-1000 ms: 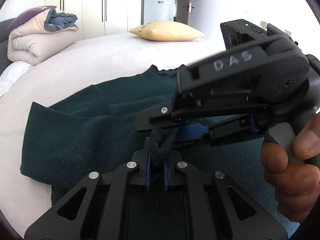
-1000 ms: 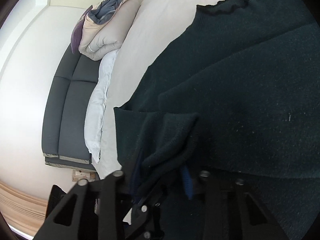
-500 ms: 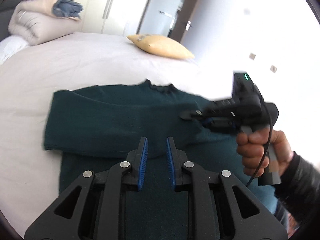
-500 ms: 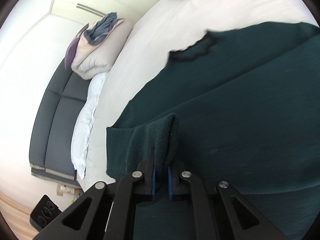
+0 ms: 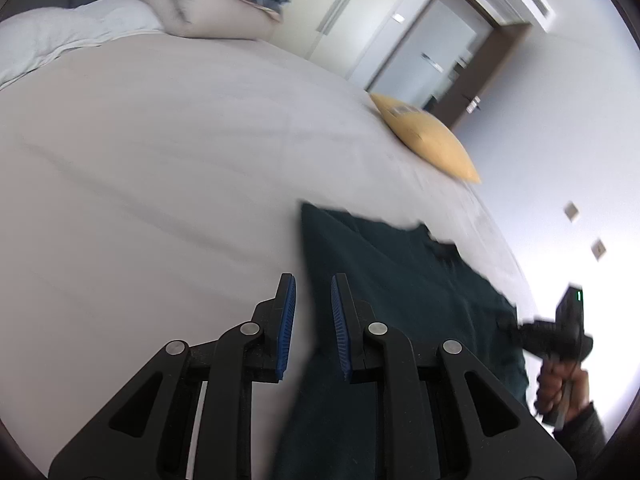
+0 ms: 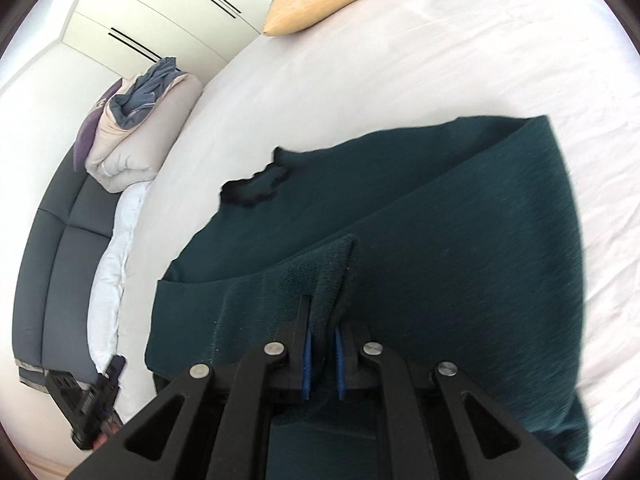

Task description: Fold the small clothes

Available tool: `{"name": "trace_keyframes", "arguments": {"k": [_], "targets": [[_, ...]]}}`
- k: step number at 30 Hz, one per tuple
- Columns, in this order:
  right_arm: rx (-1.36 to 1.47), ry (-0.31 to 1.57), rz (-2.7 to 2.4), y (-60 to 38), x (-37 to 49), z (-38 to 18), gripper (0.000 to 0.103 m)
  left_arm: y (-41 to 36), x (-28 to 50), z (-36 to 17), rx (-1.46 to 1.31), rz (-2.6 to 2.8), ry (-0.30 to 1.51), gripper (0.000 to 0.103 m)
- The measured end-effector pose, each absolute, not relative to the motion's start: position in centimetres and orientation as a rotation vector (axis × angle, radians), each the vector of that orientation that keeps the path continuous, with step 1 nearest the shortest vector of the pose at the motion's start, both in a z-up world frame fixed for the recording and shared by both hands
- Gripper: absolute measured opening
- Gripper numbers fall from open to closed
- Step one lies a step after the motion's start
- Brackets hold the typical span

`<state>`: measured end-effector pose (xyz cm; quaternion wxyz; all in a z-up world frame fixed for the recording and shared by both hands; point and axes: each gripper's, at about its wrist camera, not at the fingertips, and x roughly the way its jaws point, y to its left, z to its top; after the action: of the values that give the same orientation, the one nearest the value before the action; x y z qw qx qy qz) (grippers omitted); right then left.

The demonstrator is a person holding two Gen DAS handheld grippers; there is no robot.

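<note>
A dark green sweater (image 6: 440, 240) lies flat on the white bed (image 6: 400, 60), its ruffled neckline (image 6: 256, 188) toward the far side. My right gripper (image 6: 324, 332) is shut on the sleeve cuff (image 6: 332, 272), which stands up bunched between the blue pads. In the left wrist view, a hand holds that right gripper (image 5: 516, 326) low over the sweater (image 5: 400, 280) at the right. My left gripper (image 5: 314, 280) hovers over the sweater's left edge, jaws slightly apart with nothing between them. It also shows in the right wrist view, the left gripper (image 6: 110, 376) off the bed's near left side.
A yellow pillow (image 5: 428, 140) lies at the bed's far end. A folded duvet stack (image 6: 136, 136) sits by the grey headboard (image 6: 60, 260). White wardrobe doors (image 6: 160, 8) and a door (image 5: 440, 48) stand beyond the bed.
My left gripper let go of the cuff, rolled and swung left to the sweater's edge. My right gripper closed on the cuff and drew back with it.
</note>
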<state>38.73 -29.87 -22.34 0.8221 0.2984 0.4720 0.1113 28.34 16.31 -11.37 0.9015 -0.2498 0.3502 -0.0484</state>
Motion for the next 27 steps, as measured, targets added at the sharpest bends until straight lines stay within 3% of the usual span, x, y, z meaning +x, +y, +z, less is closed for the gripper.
{"name": "trace_keyframes", "arguments": {"k": [9, 13, 17, 19, 20, 27], "targets": [[0.72, 0.995, 0.169, -32.4, 38.3, -23.4, 0.012, 16.2, 32.3, -10.0, -0.438, -0.132, 0.762, 0.018], [0.734, 1.006, 0.209, -31.6, 37.3, -23.2, 0.033, 12.5, 33.4, -9.8, -0.367, -0.184, 0.791, 0.018], [0.719, 1.012, 0.214, -31.2, 36.6, -23.2, 0.033, 9.2, 36.3, -11.3, -0.271, -0.202, 0.853, 0.018], [0.716, 1.016, 0.205, -31.5, 36.6, -23.3, 0.025, 7.9, 37.6, -12.9, -0.221, -0.191, 0.912, 0.018], [0.709, 1.021, 0.196, -31.6, 36.7, -23.4, 0.015, 7.6, 38.1, -14.0, -0.203, -0.181, 0.952, 0.018], [0.682, 0.991, 0.145, -32.2, 37.4, -23.3, 0.009, 7.0, 37.6, -17.0, -0.14, -0.172, 0.994, 0.018]]}}
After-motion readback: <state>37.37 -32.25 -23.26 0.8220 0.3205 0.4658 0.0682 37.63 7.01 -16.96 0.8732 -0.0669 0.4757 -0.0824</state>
